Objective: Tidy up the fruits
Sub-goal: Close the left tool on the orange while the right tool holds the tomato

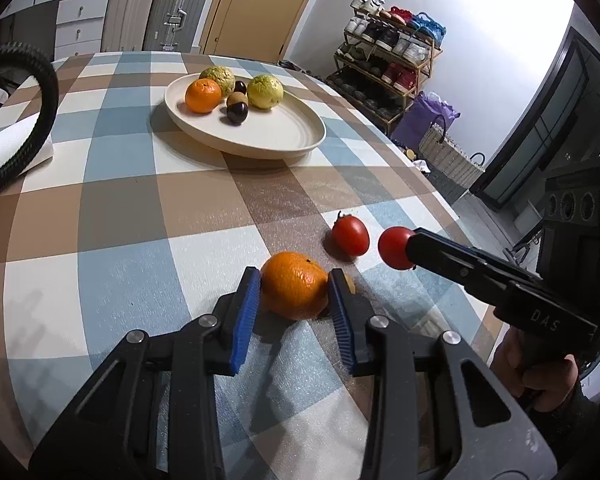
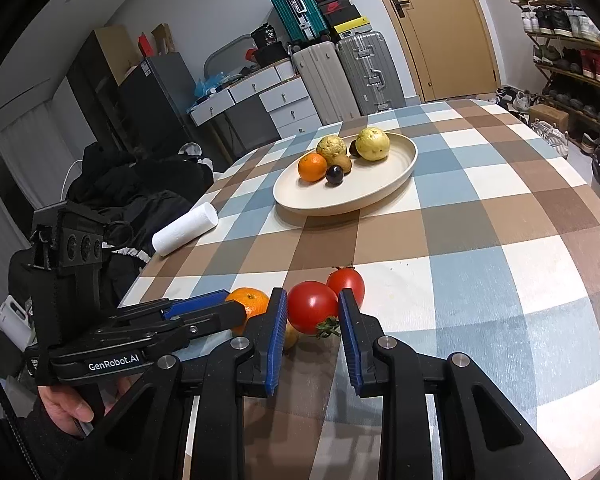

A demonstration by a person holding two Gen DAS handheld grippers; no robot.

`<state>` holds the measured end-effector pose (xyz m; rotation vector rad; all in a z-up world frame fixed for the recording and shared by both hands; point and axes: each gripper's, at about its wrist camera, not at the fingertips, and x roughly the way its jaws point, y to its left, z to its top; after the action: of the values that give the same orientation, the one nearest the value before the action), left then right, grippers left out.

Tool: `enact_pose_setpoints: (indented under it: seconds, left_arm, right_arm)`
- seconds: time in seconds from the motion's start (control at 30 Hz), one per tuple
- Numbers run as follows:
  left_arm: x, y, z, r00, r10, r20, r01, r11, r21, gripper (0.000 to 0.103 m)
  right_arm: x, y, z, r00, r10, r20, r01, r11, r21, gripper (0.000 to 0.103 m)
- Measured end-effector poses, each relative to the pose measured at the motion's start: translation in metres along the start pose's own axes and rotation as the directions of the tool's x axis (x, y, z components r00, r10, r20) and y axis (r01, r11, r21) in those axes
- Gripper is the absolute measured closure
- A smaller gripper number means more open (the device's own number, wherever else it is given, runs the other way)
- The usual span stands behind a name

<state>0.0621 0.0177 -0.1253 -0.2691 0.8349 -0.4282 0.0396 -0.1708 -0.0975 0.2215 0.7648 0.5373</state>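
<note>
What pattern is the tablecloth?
The tablecloth is checked in blue, brown and white, clearest in the right wrist view.

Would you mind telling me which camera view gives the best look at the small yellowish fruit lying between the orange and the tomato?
The right wrist view: the small yellowish fruit shows below its left jaw, beside the tomato. The left wrist view shows only a sliver behind a jaw, next to the orange.

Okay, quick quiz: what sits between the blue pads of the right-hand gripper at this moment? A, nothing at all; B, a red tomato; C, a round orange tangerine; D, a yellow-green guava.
B: the right wrist view shows the right gripper closed around a red tomato, while the round orange tangerine sits between the left gripper pads.
</note>
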Motion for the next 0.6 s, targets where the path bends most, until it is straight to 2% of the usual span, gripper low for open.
enact_pose_setpoints:
  seconds: [0.43, 0.6]
  left_arm:
    - [-0.0009, 0.0062, 0.0079, 1.000, -0.025, 0.002, 0.025, 1.000, -0.013, 0.076]
    - [0.0048, 0.0018, 0.0074, 0.999, -0.024, -0.022, 0.024, 1.000, -0.011, 0.070]
  right_arm:
    - [0.0060, -0.0049, 0.0058, 1.000, 0.018, -0.011, -0.018, 1.000, 0.012, 0.076]
    - [0.0081, -0.0075, 0.0065, 1.000, 0.027, -0.015, -0.026, 0.999, 0.019, 0.076]
